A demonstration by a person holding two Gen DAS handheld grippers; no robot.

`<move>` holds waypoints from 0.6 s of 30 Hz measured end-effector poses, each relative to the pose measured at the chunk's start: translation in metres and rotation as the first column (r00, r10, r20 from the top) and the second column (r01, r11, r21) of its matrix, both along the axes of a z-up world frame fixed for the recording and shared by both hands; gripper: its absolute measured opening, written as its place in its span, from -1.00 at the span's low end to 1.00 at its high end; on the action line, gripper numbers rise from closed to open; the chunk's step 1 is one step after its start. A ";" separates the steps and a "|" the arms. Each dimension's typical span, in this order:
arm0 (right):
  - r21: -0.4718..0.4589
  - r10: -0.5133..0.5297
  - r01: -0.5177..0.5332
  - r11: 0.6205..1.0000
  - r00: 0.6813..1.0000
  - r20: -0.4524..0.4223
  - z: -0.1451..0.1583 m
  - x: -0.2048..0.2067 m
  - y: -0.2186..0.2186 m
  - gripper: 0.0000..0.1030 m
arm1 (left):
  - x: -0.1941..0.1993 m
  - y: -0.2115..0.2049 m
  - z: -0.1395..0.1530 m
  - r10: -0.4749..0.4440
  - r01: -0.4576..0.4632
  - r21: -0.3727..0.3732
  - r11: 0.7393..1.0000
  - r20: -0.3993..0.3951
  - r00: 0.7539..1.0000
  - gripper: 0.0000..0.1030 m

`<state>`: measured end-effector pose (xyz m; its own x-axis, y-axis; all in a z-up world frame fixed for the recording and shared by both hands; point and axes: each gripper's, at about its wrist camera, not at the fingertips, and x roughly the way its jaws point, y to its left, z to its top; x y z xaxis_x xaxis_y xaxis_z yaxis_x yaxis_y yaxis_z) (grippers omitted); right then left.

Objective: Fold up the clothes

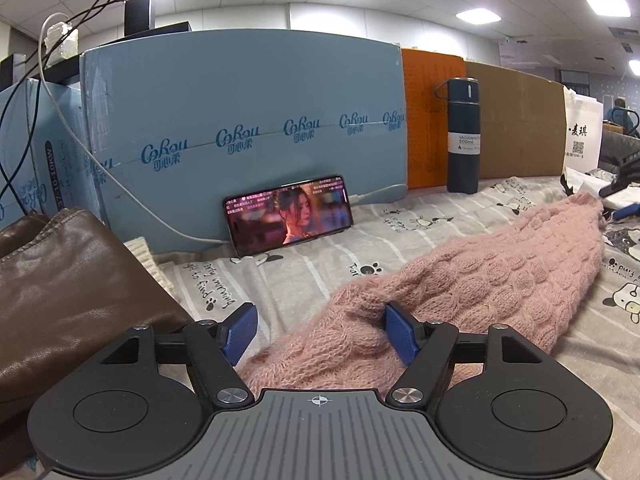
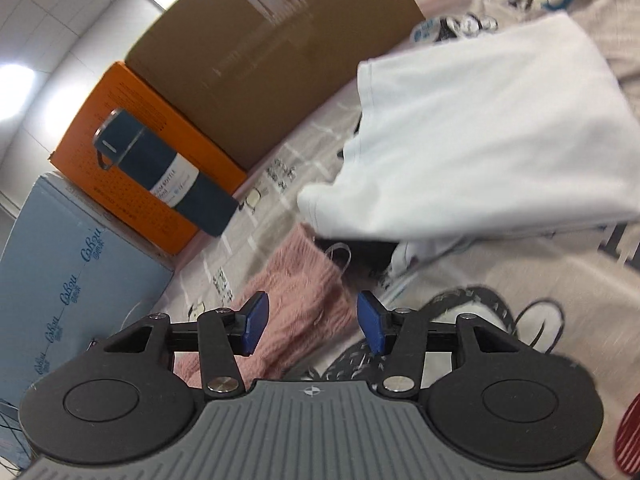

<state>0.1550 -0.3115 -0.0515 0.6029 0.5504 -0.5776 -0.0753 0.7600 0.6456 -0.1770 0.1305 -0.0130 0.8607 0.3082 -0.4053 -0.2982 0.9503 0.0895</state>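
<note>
Left hand-held gripper: released, straddling pink cable-knit sweater. Right hand-held gripper: released above sweater end. At 1 o'clock, white folded garment, motion-blurred, edges cut off.

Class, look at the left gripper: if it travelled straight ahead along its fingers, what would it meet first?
Most likely the pink knit sweater. The open left gripper already has the knit between its fingers, well before the phone.

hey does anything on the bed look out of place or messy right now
Yes. A phone playing video leans against the blue box, beside a dark flask, neither of them laundry. The pink sweater lies rumpled and unfolded, and both grippers are open.
</note>
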 end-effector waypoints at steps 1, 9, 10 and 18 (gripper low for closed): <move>0.026 0.004 -0.003 1.000 1.000 -0.025 -0.005 0.001 0.001 -0.10 | 0.000 0.000 0.000 0.001 -0.001 -0.001 1.000 0.000 1.000 0.40; 0.213 -0.009 0.026 0.977 0.997 -0.082 -0.026 0.002 0.018 0.31 | -0.001 0.001 0.000 0.010 -0.010 -0.009 1.000 0.005 1.000 0.55; 0.205 -0.022 0.037 0.978 0.997 -0.073 -0.026 0.004 0.023 0.31 | -0.001 0.001 0.001 0.010 -0.010 -0.009 1.000 0.006 1.000 0.56; -0.018 -0.070 0.072 0.997 0.996 0.062 -0.024 0.002 0.063 -0.55 | -0.004 0.001 0.002 0.003 -0.003 -0.017 1.000 0.020 1.000 0.61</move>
<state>0.1574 -0.2485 -0.0757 0.6748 0.4932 -0.5490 -0.0596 0.7779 0.6256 -0.1807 0.1316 -0.0107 0.8679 0.3039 -0.3929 -0.3024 0.9508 0.0675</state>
